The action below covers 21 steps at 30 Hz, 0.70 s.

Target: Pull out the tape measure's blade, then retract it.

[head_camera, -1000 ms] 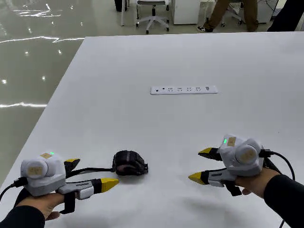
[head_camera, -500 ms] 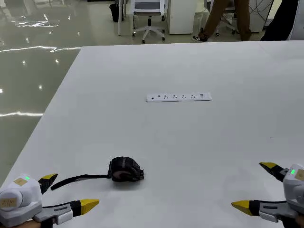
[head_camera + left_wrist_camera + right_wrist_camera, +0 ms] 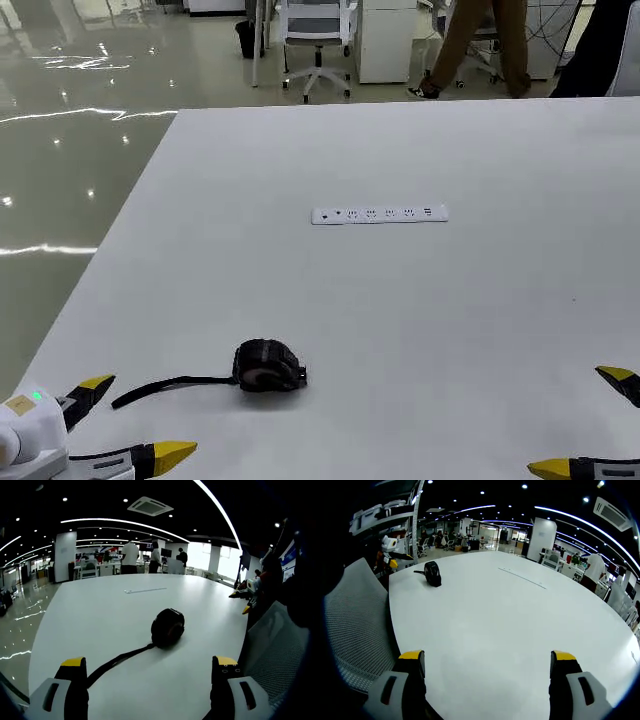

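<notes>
Pointing the left gripper (image 3: 136, 418) along the white table (image 3: 420, 300), yellow-tipped jaws spread wide and nothing caught between them. Straight ahead of those jaws, a little beyond the tips and not touching them: the black tape measure (image 3: 168, 626), resting on the tabletop. From its case, a black wrist strap (image 3: 120, 660) trailing back toward this gripper and running in close beside its left-hand jaw; cannot tell whether touching there. Over on the other side, the right gripper (image 3: 582, 420) likewise spread wide and empty, low over the near edge of the table, well apart from the tape measure, seen far ahead and to the left from its own view. Farther out than both grippers, past the tape measure, a white power strip (image 3: 380, 214) flat on the tabletop. Just beside the right gripper's left-hand jaw in its own view, a grey mesh chair back (image 3: 355, 625). Well beyond the table's far edge, an office chair (image 3: 318, 20) on the glossy floor (image 3: 80, 150).
</notes>
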{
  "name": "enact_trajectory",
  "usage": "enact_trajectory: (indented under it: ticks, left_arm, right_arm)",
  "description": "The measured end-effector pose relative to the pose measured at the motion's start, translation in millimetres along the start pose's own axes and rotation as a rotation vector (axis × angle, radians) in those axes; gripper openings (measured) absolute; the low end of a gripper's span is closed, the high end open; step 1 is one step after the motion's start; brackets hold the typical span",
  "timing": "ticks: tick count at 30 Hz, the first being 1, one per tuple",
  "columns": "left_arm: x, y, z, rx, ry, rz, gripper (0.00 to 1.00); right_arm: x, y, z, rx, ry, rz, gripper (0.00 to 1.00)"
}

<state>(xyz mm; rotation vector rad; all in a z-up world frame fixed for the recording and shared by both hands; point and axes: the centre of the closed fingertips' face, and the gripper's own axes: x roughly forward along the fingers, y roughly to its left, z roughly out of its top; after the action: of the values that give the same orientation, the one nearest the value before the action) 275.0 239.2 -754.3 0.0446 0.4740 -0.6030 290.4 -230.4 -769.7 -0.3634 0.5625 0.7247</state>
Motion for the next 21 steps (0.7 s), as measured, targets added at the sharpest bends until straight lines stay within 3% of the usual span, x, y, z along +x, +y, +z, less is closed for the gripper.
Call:
enact_trajectory:
  ticks: [7, 21]
  left_arm:
    - [1.2, 0.7, -6.6, -0.016, 0.012, -0.003, 1.00]
    - [1.9, 2.9, 0.9, -0.011, 0.003, -0.001, 1.00]
  right_arm:
    - [-0.5, 1.0, -0.6, -0.004, 0.001, 0.016, 1.00]
    - [1.8, 1.5, -4.8, 0.001, 0.002, 0.024, 1.00]
